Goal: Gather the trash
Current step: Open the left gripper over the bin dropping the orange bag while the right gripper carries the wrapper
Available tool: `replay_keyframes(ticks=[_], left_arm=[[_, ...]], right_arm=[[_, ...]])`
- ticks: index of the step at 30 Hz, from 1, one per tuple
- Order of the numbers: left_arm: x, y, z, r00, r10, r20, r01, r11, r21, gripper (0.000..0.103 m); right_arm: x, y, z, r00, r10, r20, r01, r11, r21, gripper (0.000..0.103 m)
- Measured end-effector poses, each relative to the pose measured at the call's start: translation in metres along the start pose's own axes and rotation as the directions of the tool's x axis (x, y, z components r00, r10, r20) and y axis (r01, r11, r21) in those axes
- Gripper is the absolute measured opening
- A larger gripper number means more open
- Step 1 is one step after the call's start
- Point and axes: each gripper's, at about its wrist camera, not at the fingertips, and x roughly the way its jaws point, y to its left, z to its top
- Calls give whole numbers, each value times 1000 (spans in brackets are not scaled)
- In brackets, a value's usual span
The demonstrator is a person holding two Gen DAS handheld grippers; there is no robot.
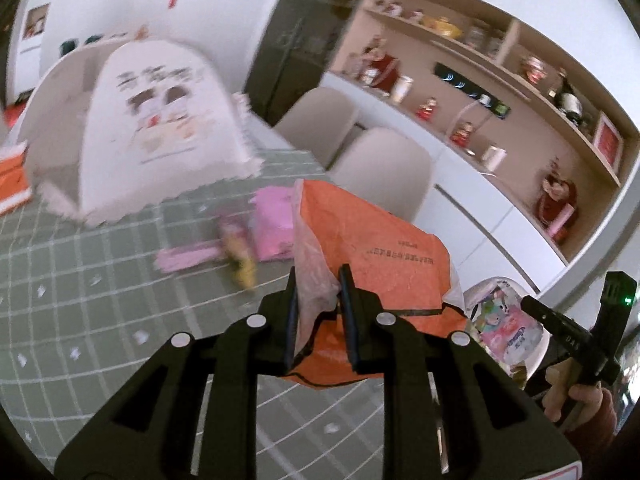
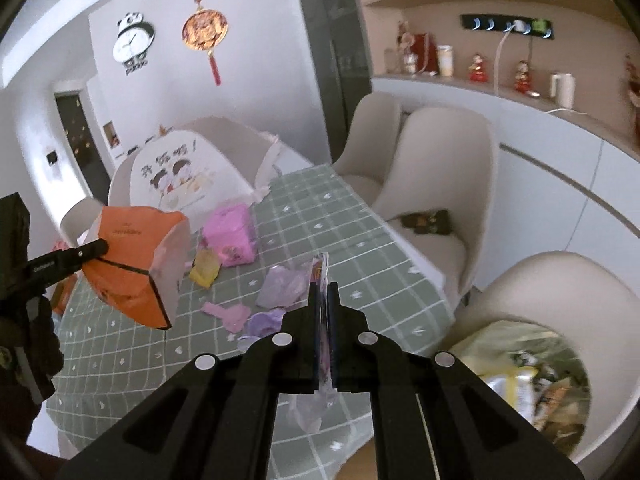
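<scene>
My left gripper [image 1: 319, 280] is shut on the rim of an orange paper bag [image 1: 384, 256], held above the green checked table; the bag also shows in the right wrist view [image 2: 128, 264]. My right gripper [image 2: 325, 288] is shut on a thin plastic wrapper [image 2: 322, 320] that hangs between the fingers. On the table lie a pink pack [image 2: 230, 236], a yellow wrapper [image 2: 205, 270], a pink strip [image 2: 228, 314] and purple wrappers [image 2: 280, 284]. A white trash bin [image 2: 532, 384] with wrappers inside stands at the lower right, beside the table.
A white mesh food cover [image 2: 180, 172] stands at the table's far end. Beige chairs [image 2: 436, 184] line the table's right side, one with a dark object on its seat. A white counter and shelves with figurines run along the right wall. An orange box [image 1: 12, 180] sits far left.
</scene>
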Motion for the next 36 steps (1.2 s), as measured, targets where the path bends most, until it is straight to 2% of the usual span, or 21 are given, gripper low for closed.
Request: replay_keyframes(ticks=[3, 6, 11, 16, 20, 24, 27, 29, 32, 36], left_arm=[[8, -32, 6, 999, -35, 12, 35, 999, 39, 18], [17, -57, 8, 999, -47, 20, 46, 997, 59, 18], [16, -60, -2, 999, -30, 21, 29, 999, 26, 18], [3, -24, -21, 997, 73, -12, -73, 997, -37, 18], [-9, 12, -37, 987, 154, -45, -157, 984, -85, 18], [-17, 38, -53, 976, 204, -75, -212, 969, -130, 18], [-21, 52, -67, 971, 217, -101, -231, 961, -155, 18], [-22, 58, -75, 969, 216, -119, -234, 958, -164, 18], [-20, 64, -84, 967, 207, -148, -232, 956, -177, 18], [-19, 65, -89, 968, 191, -161, -219, 960, -176, 18]], right_arm=[[-19, -24, -1, 999, -18, 32, 17, 999, 27, 6], [-24, -45, 0, 999, 15, 43, -19, 996, 91, 6], [-6, -45, -4, 997, 79, 13, -80, 993, 83, 6], [36, -14, -22, 987, 148, -61, -146, 989, 38, 6], [77, 12, -58, 976, 176, -125, -180, 983, -18, 6], [100, 25, -90, 963, 179, -200, -189, 981, -36, 6], [107, 26, -102, 953, 196, -233, -205, 979, -16, 7], [114, 29, -108, 939, 193, -284, -205, 979, -14, 7], [119, 31, -112, 936, 167, -310, -185, 982, -29, 10], [128, 25, -114, 929, 155, -336, -162, 987, 9, 14]])
